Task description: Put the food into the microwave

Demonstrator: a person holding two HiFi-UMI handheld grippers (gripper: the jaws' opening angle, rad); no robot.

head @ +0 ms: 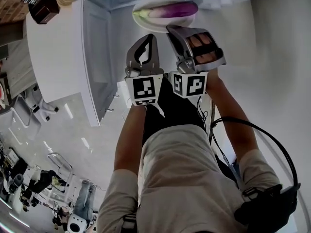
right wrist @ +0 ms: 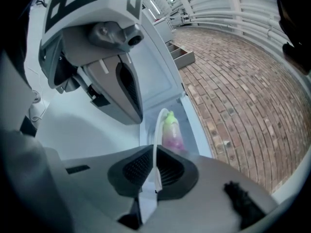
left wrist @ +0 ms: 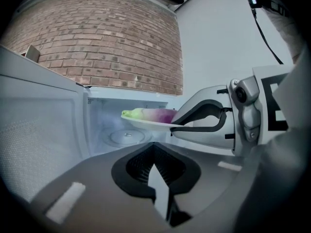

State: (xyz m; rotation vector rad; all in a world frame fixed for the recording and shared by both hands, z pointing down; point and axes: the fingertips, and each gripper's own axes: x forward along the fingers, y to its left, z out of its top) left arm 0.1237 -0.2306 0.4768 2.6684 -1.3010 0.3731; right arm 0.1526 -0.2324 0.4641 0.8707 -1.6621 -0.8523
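A white plate [head: 163,17] carries a long purple and green vegetable [head: 171,8] at the mouth of the open white microwave [head: 53,52]. My right gripper [head: 174,29] is shut on the plate's near rim; in the right gripper view the rim [right wrist: 156,135] runs edge-on between the pads, with the vegetable [right wrist: 170,130] beyond. My left gripper [head: 148,37] hangs just left of it, shut with nothing in it. In the left gripper view the plate [left wrist: 146,124] hovers level before the cavity, above the glass turntable [left wrist: 125,137], with the right gripper [left wrist: 173,126] clamping it.
The microwave door [head: 95,57] stands swung open on the left. A dark object [head: 41,6] sits on the microwave's top. A brick wall [left wrist: 112,38] rises behind. A black cable [head: 262,135] loops at my right side, and equipment [head: 39,178] crowds the floor at lower left.
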